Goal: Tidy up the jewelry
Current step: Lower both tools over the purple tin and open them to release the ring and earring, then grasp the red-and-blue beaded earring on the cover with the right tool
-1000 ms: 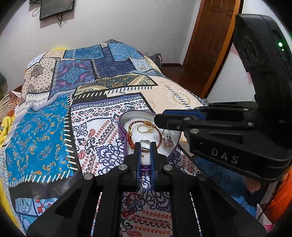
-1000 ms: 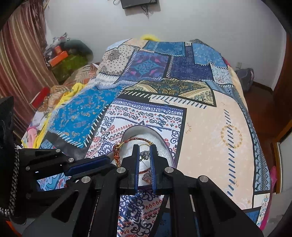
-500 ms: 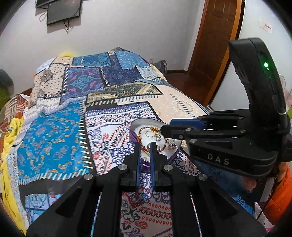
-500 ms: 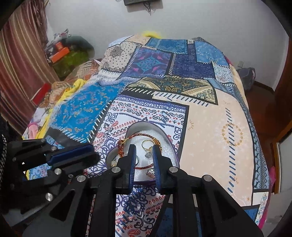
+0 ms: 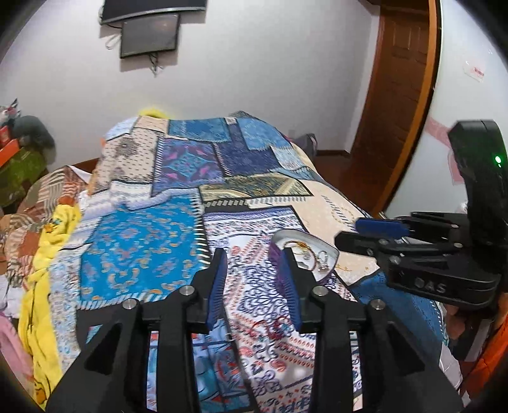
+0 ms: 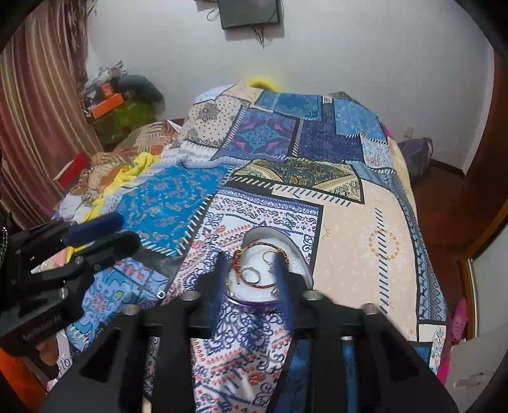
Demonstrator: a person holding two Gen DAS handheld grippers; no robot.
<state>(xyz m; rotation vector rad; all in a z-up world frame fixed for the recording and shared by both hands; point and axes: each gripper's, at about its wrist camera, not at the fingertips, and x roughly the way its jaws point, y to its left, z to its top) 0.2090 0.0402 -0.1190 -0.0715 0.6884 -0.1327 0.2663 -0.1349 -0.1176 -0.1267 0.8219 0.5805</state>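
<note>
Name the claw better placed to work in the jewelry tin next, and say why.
Right. The right claw hangs open, squarely framing the jewelry tin. The left claw, also open, sits off to the tin's left, pointing past it.

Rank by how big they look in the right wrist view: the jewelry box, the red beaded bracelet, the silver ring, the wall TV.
1. jewelry box
2. wall TV, though it is far away
3. red beaded bracelet
4. silver ring

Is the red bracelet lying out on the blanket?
No, the red bracelet lies inside the little purple box, on its white padding, beside a gold ring.
</note>
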